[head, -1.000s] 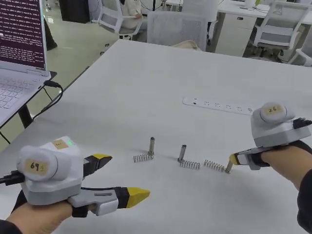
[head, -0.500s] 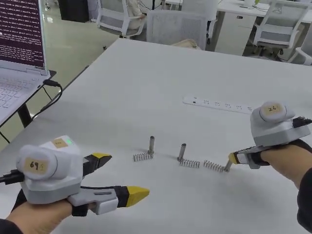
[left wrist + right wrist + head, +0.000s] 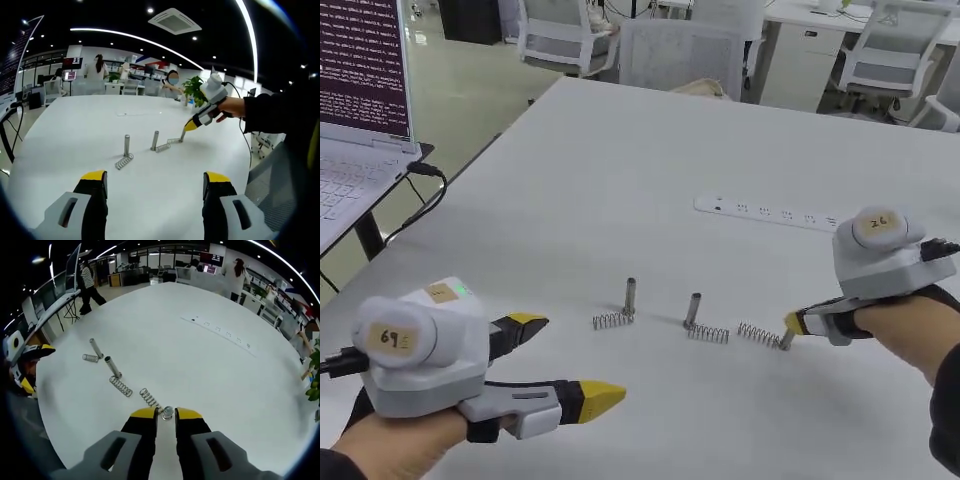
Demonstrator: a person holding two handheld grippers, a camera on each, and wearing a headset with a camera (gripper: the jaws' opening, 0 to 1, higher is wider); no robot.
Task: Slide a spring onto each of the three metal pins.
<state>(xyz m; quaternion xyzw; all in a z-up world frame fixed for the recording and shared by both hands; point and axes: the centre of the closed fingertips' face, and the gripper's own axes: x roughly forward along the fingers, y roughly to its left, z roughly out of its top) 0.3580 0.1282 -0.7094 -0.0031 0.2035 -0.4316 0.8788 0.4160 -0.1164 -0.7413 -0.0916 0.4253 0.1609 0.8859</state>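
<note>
Room: an open office; a white bench (image 3: 620, 160) carries the work, with office chairs (image 3: 880, 60) behind it and a laptop (image 3: 360, 90) on a stand off its edge.
Left gripper (image 3: 563, 358): held low over the near side of the bench, jaws spread wide with nothing between them.
Right gripper (image 3: 166, 415): jaws drawn close together, tips down at the bench, clamped on the third pin.
Third pin (image 3: 167, 413): pinched between the right jaws' yellow tips, its top showing in the narrow gap; in the head view it leans a little.
Third spring (image 3: 149, 397): flat on the bench just ahead of the right jaws, one end at the pin, running off ahead and to the left.
Middle pin (image 3: 693, 310): upright, farther ahead and left of the right jaws, past the third spring.
Middle spring (image 3: 708, 334): flat on the bench at the foot of the middle pin.
First pin (image 3: 126, 145): upright, well ahead of the left jaws, nearer the line of the left-hand one.
First spring (image 3: 124, 161): flat on the bench, just on the jaws' side of the first pin.
Power strip (image 3: 765, 213): flat on the bench well beyond the right jaws.
</note>
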